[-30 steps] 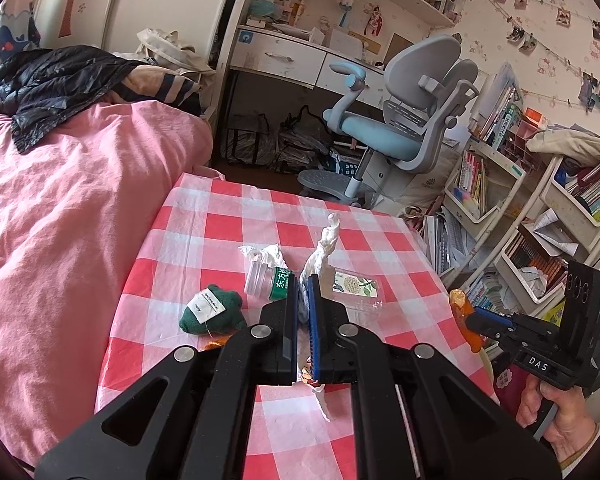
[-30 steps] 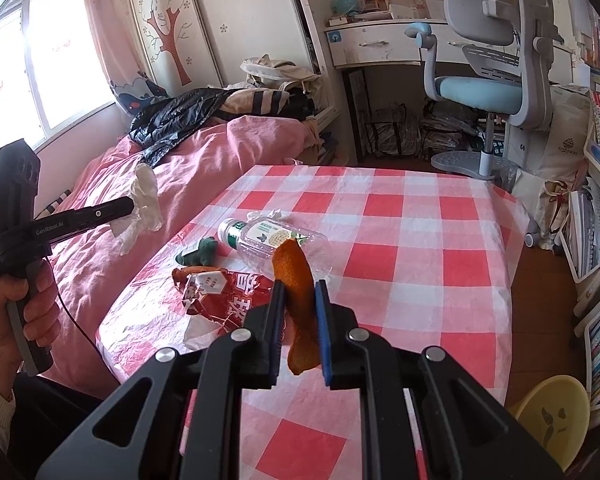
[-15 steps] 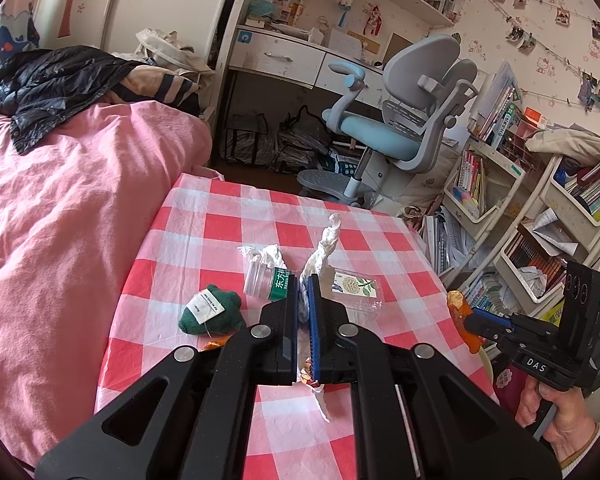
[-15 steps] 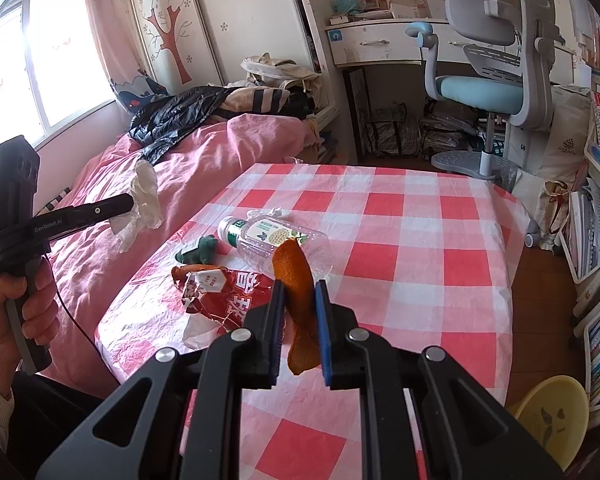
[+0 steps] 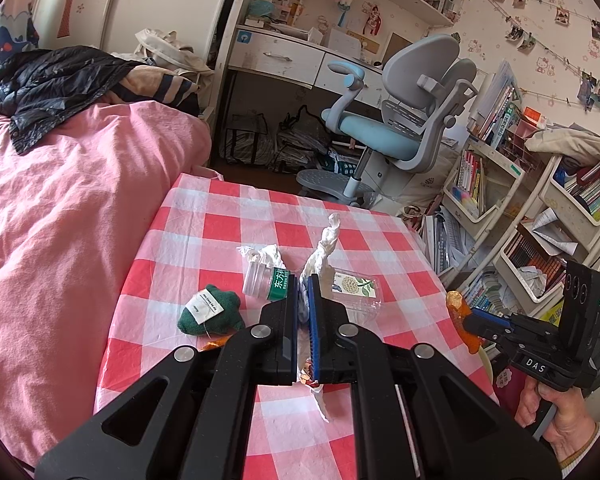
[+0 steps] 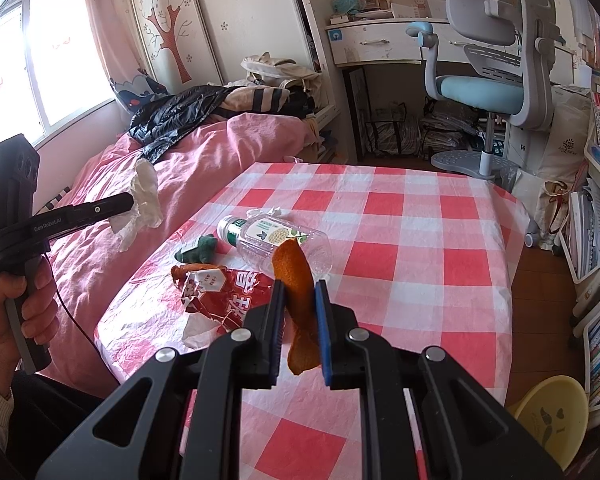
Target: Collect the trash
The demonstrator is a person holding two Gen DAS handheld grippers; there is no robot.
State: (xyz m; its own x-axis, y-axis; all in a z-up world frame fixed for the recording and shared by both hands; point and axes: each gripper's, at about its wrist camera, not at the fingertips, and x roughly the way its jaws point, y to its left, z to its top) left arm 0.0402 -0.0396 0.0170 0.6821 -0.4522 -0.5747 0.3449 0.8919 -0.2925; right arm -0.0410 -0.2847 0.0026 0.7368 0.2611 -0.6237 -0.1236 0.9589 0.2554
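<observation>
My left gripper [image 5: 303, 284] is shut on a crumpled white tissue [image 5: 322, 250] that sticks up past its fingers; the right wrist view shows that tissue [image 6: 142, 204] held off the table's left side. My right gripper [image 6: 300, 286] is shut on a curled strip of orange peel [image 6: 294, 270], seen in the left wrist view as the orange peel [image 5: 460, 316] beyond the table's right edge. On the red-and-white checked table [image 6: 412, 240] lie an empty clear plastic bottle [image 6: 276, 242], a torn red snack wrapper [image 6: 228, 296], a small green plush [image 6: 198, 250] and another bit of peel [image 6: 196, 269].
A pink-covered bed [image 5: 60, 208] with a black jacket [image 5: 56, 80] runs along the table's left. A grey-blue desk chair [image 6: 496, 80] and desk stand beyond. Bookshelves [image 5: 540, 220] fill the right side. A yellow bin [image 6: 552, 420] sits on the floor at the table's near right corner.
</observation>
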